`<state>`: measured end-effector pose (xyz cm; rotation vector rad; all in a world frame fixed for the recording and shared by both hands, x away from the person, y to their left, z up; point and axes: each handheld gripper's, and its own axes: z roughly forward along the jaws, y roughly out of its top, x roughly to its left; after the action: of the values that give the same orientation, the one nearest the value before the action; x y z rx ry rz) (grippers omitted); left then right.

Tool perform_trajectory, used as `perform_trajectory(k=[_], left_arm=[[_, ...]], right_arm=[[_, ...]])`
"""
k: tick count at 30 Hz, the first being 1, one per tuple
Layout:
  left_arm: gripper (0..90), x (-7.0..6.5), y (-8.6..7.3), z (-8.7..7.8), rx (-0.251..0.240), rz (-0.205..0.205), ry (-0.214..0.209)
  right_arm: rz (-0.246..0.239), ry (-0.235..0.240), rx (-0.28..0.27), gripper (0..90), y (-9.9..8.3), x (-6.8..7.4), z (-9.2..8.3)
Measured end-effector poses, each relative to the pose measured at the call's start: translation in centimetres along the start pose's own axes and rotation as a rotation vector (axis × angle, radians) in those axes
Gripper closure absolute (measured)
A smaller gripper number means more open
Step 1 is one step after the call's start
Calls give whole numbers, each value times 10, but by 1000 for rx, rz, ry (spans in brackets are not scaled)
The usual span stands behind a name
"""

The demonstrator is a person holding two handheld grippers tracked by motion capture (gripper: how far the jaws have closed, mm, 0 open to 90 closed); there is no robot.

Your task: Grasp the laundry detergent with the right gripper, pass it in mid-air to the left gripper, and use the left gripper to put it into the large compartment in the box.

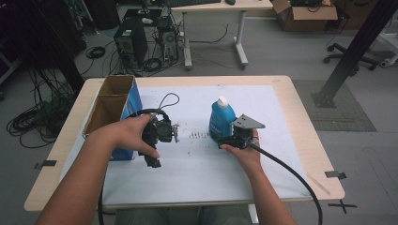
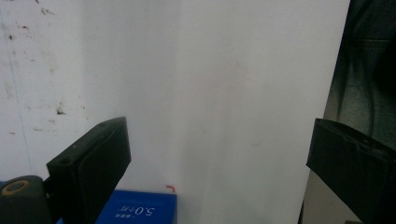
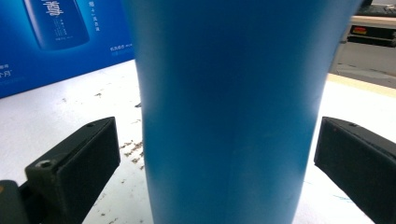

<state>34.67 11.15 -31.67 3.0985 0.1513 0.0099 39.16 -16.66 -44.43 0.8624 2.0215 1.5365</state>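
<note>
Now | right hand-held gripper (image 3: 212,154) released, straddling smooth blue bottle (image 3: 229,107) | left hand-held gripper (image 2: 219,158) released

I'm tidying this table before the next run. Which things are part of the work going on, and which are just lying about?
In use:
- blue bottle, standing between the open right tongs
- blue carton, open-topped, beside the left tongs

Lying about:
- computer tower on the floor
- cardboard box
- office chair base

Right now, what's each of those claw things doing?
Left gripper: open, holding nothing, over the white mat.
Right gripper: open, jaws either side of the blue bottle, not gripping it.
</note>
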Motion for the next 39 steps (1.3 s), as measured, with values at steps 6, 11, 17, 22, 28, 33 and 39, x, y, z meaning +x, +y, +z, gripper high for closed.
perform_trajectory(k=[6, 11, 17, 22, 28, 33, 39], left_arm=[[64, 0, 0, 0, -1, 2, 1], [64, 0, -1, 1, -5, 1, 2], [64, 0, -1, 0, -3, -2, 3], [64, 1, -2, 1, -6, -3, 4], [63, 1, -3, 1, -5, -2, 4], [63, 1, -4, 1, -4, -7, 4], [62, 1, -3, 2, -3, -7, 2]], right_arm=[[9, -8, -9, 14, 0, -1, 1], [6, -10, -7, 41, -1, 0, 1], [4, -6, -8, 88, -2, 0, 2], [1, -6, -8, 100, -3, 0, 3], [0, -3, 2, 144, -5, 1, 5], [-7, -5, 3, 168, -5, 0, 5], [-15, 1, 5, 211, -5, 1, 5]])
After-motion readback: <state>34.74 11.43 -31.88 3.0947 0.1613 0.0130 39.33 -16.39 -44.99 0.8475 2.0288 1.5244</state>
